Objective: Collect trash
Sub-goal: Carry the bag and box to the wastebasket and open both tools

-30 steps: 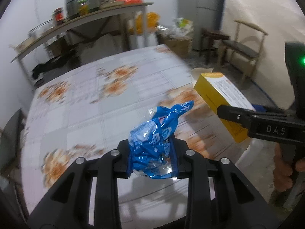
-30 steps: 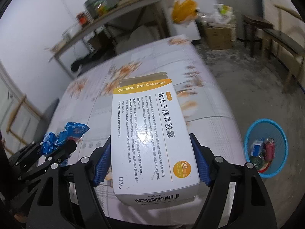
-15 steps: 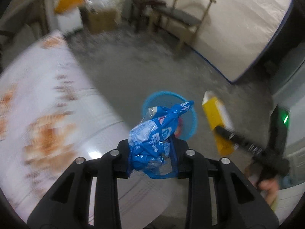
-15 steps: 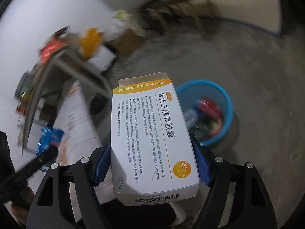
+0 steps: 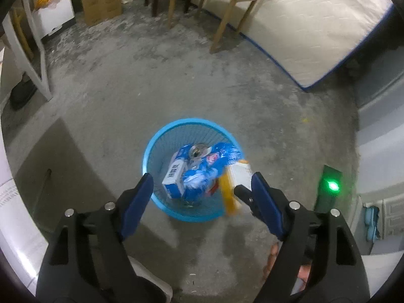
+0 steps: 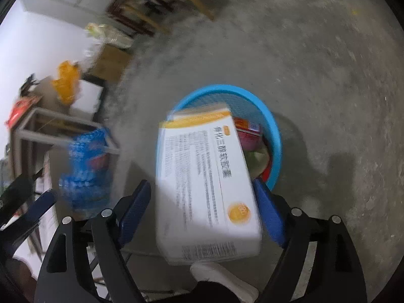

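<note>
Two hand-held grippers hang over a blue mesh wastebasket (image 5: pixel 151 151) on a bare concrete floor (image 5: pixel 252 88) as both loads come free. The left gripper (image 5: pixel 202 189) has its jaws spread wide with nothing between the pads; they have just been opening, and the crumpled blue wrapper (image 5: pixel 202 174) shows blurred below them, over the basket's mouth, above a blue-and-white carton (image 5: pixel 174 179) already lying inside. The right gripper (image 6: pixel 202 197) has also just been opening: the white-and-yellow medicine box (image 6: pixel 202 184) stands tilted between its wide-set fingers, a gap visible at the left pad (image 6: pixel 133 209), though whether the right pad touches it cannot be told. The risk lies with the box: it hangs over the basket's near rim (image 6: pixel 276 151) rather than its middle, so it may strike the edge and tumble to the floor, or tip the light basket over. The loose wrapper may likewise drift wide of the opening. A second ago both pieces were clamped firmly above a flower-patterned table; half a second ago they were carried, still gripped, towards the basket, which now fills the middle of both views.
</note>
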